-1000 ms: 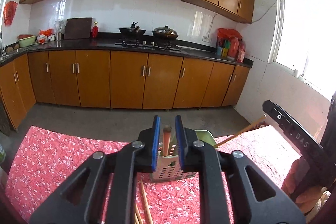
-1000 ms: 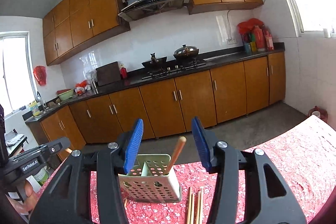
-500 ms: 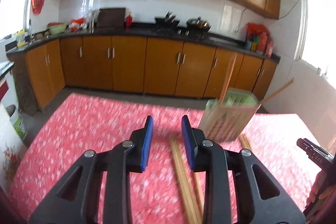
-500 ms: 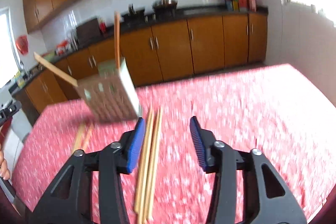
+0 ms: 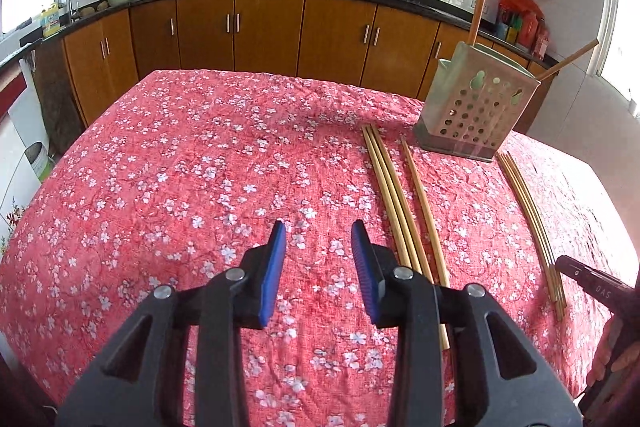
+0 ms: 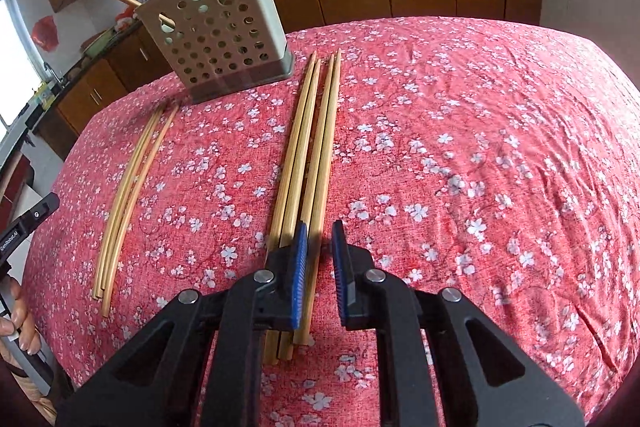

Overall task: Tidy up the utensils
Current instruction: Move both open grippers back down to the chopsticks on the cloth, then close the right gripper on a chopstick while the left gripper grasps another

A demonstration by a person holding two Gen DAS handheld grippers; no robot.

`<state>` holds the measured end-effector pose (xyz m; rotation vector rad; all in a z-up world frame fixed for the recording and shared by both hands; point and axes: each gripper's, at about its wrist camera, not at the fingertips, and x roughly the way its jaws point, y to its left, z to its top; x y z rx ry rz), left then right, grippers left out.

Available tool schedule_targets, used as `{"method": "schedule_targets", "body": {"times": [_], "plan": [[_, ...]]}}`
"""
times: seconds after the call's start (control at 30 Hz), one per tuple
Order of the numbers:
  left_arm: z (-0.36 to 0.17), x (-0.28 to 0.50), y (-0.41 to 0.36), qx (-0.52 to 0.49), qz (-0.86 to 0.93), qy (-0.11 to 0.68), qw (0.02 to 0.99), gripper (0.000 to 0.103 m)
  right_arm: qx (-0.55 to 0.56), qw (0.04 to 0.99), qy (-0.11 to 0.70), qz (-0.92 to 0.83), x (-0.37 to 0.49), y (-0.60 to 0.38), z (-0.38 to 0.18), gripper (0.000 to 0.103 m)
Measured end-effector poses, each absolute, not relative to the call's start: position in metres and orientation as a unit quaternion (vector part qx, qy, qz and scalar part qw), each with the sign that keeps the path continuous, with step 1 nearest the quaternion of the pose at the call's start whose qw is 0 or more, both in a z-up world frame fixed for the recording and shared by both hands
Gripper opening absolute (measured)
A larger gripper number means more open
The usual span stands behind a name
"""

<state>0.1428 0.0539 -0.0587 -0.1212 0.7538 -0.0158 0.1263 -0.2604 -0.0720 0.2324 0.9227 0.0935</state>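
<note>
A perforated grey utensil holder (image 5: 472,107) (image 6: 218,39) stands on the red flowered tablecloth with two wooden handles sticking out. Two bundles of bamboo chopsticks lie in front of it: one (image 5: 404,203) (image 6: 308,163) in the middle, one (image 5: 532,223) (image 6: 128,187) to the side. My left gripper (image 5: 318,239) is open and empty above bare cloth, left of the middle bundle. My right gripper (image 6: 320,239) hovers low over the near end of the middle bundle, jaws narrowly apart, holding nothing; the rightmost chopstick runs under the gap.
The table (image 5: 160,187) is covered by the cloth and drops off at its edges. Brown kitchen cabinets (image 5: 260,27) and a counter with pans stand behind. The other gripper's black body shows at each frame's edge (image 5: 592,283) (image 6: 24,223).
Both grippers tilted down from the kitchen view to the table and moved closer. The left one opened, its jaws no longer around the holder's handle. The right jaws narrowed over the middle chopsticks.
</note>
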Motion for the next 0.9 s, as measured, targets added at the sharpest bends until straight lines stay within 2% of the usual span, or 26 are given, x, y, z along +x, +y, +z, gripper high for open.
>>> {"method": "schedule_targets", "body": {"times": [0.33,0.43,0.5,0.67,0.9], "plan": [[-0.062,0.149,0.036,-0.055,-0.037,0.383,0.922,0.035,0.075,0.891,0.447,0.009,0.133,-0.265,-0.078,0.008],[-0.067,0.151,0.029,-0.056,-0.055,0.393,0.916,0.035,0.098,0.891,0.443,-0.029,0.136,-0.281,-0.080,0.008],[-0.072,0.152,0.023,-0.056,-0.068,0.403,0.911,0.033,0.111,0.889,0.443,-0.039,0.137,-0.290,-0.080,0.008],[-0.084,0.157,0.007,-0.041,-0.091,0.425,0.900,0.018,0.107,0.890,0.442,-0.036,0.132,-0.294,-0.080,0.008],[-0.094,0.160,-0.006,-0.024,-0.099,0.440,0.892,0.014,0.102,0.890,0.442,-0.033,0.130,-0.292,-0.080,0.008]]}}
